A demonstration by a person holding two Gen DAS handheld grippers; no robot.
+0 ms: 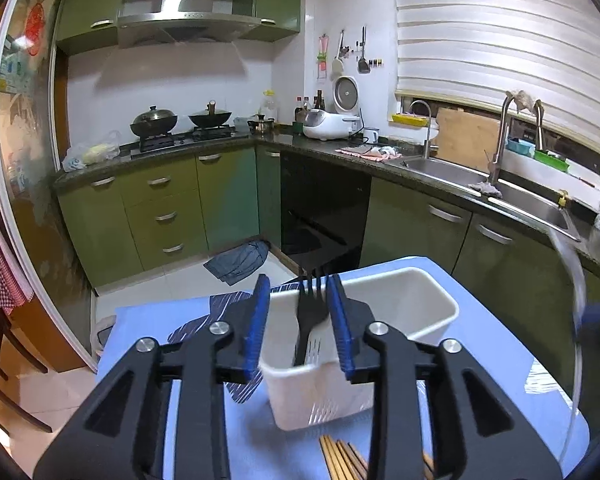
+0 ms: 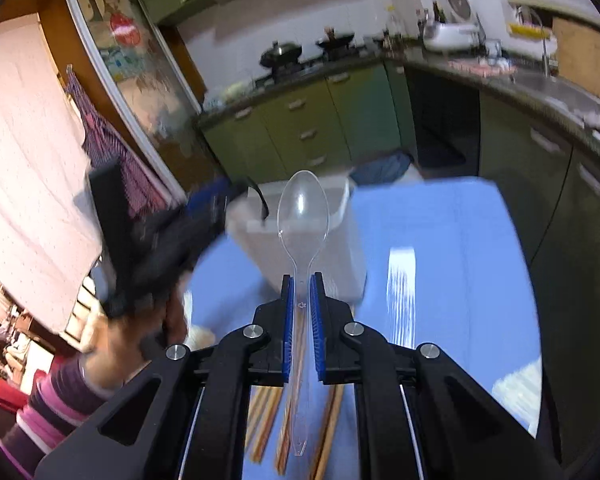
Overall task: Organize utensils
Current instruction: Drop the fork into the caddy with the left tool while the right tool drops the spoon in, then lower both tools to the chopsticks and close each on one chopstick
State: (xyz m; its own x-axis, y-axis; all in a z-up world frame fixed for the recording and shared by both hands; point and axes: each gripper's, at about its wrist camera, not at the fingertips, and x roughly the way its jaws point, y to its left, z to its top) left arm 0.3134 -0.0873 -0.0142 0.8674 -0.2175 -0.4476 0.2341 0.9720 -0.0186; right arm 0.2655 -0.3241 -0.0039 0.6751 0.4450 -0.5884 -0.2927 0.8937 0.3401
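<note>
A table (image 1: 480,320) covered with a blue cloth is seen in a kitchen with green cabinets (image 1: 160,208), a dark stone counter and a steel sink (image 1: 520,196) under a white window blind. Two woks are placed on the stove (image 1: 180,136) at the far wall. The far edge of the table is just behind a white plastic bin (image 1: 420,300), and past it only tiled floor with a crumpled grey cloth (image 1: 240,260) is found. To the right of the bin a wide part of the blue cloth lies bare.

A black plastic fork (image 1: 310,304) is standing in the near end of the bin, tines up. The left tongs (image 1: 300,316) are parted around it; the right pad seems at its edge, the left pad is apart. The right tongs (image 2: 302,308) are closed narrowly on the handle of a clear plastic spoon (image 2: 303,208), its bowl pointing forward over the bin. Wooden chopsticks (image 1: 342,460) lie on the table close to the near edge, under the tongs.
</note>
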